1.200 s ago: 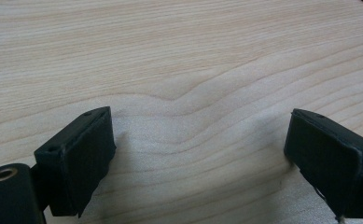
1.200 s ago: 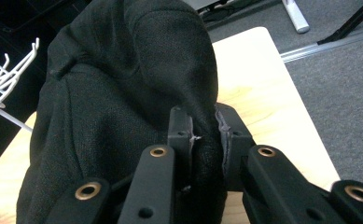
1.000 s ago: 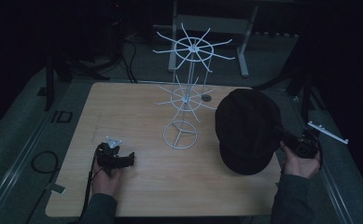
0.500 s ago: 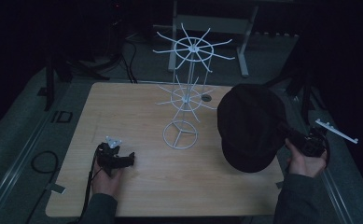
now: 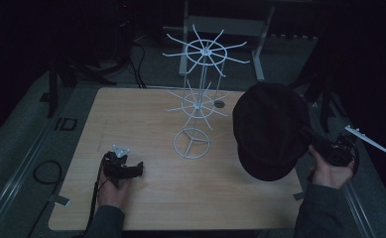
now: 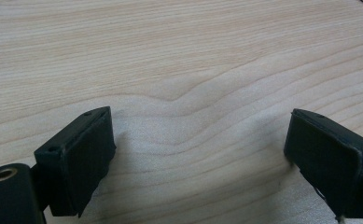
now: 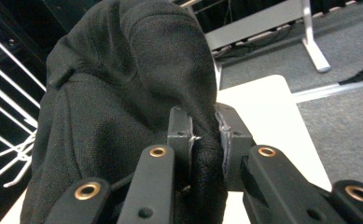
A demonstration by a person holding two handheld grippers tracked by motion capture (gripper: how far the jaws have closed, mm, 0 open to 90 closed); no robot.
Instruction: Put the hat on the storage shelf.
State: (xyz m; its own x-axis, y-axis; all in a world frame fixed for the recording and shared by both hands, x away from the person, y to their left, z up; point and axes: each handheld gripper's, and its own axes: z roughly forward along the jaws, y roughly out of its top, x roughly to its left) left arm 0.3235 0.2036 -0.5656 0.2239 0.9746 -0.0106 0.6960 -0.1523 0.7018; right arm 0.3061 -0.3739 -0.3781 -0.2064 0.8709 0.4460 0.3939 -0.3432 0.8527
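While off the table [image 5: 146, 114], black cap [image 5: 270, 131] between right gripper [image 7: 205, 135] jaws.

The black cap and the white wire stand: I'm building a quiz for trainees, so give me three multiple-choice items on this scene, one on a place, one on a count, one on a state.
1. Where is the black cap?
A. Lifted at the table's right side, right of the white wire stand
B. Flat at the table's left edge
C. Hung on the stand's top tier

2. How many spoked tiers does the stand have?
A. One
B. Two
C. Four

3. What state is the right gripper in?
A. Open, holding nothing
B. Shut on the stand
C. Shut on the cap

Answers: 1 A, the high view shows the cap held up right of the stand. 2 B, an upper and a lower wheel of spokes sit above the ring base. 3 C, in the right gripper view the fingers pinch the cap's fabric.
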